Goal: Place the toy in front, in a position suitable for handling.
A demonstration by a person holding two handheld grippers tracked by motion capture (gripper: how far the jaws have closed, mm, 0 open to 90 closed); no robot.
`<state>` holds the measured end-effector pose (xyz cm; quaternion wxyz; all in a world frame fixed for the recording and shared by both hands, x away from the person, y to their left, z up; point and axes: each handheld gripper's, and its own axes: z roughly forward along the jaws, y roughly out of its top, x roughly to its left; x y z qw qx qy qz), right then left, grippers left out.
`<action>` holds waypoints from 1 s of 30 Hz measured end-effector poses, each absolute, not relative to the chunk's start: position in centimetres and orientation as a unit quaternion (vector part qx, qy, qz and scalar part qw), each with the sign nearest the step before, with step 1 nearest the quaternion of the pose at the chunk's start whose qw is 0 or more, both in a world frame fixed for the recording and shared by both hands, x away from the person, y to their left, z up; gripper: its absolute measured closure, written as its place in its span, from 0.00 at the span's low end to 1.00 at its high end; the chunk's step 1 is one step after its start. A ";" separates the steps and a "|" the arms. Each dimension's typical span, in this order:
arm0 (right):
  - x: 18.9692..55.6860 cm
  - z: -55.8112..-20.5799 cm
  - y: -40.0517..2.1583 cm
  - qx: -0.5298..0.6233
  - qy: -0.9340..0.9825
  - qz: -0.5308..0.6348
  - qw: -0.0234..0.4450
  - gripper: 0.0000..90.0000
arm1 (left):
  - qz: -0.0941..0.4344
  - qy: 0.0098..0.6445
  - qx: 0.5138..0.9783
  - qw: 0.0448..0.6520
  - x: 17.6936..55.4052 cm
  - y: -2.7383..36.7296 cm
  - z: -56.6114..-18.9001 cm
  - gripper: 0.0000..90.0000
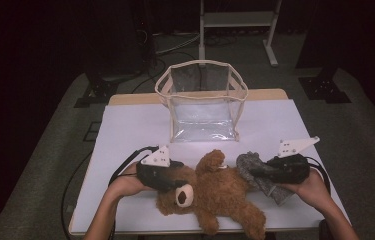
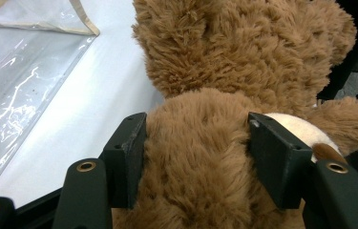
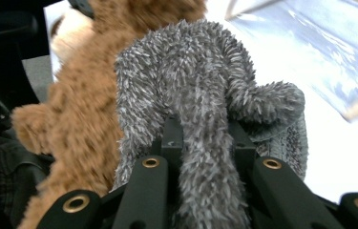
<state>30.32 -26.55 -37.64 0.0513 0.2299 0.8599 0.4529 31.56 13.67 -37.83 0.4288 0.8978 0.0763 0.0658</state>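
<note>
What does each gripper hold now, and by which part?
The left gripper clamps the brown plush teddy bear by its head. The right gripper pinches a fold of the fuzzy grey cloth.

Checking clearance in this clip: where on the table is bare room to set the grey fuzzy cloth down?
Bare white table lies left of the clear bag, and right of it toward the far right corner. The near edge is crowded: the teddy bear, the left gripper clamped on it, and the right gripper pinching the grey cloth.

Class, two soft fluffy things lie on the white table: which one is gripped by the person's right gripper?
The grey fuzzy cloth, pinched by the right gripper; the brown plush teddy bear sits in the left gripper instead.
</note>
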 end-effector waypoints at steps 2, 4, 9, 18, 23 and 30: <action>30.3 -38.1 -27.4 0.243 0.857 0.451 0.051 0.82 | 0.067 0.075 0.899 0.427 31.5 13.6 -37.8 0.45; 30.2 -38.3 -28.0 0.253 0.855 0.450 0.050 0.82 | 0.067 0.074 0.899 0.426 31.5 13.6 -37.8 0.45; 30.5 -37.0 -27.0 0.236 0.857 0.454 0.058 0.82 | 0.069 0.069 0.901 0.423 31.4 13.5 -37.7 0.45; 33.3 -36.9 -22.5 0.200 0.878 0.434 0.041 0.82 | 0.075 0.057 0.901 0.423 31.1 13.5 -37.5 0.45; 34.7 -37.7 -24.5 0.237 0.871 0.428 0.048 0.82 | 0.073 0.061 0.901 0.423 31.1 13.5 -37.5 0.45; 33.2 -39.0 -28.4 0.280 0.851 0.441 0.053 0.82 | 0.069 0.072 0.900 0.424 31.4 13.6 -37.7 0.45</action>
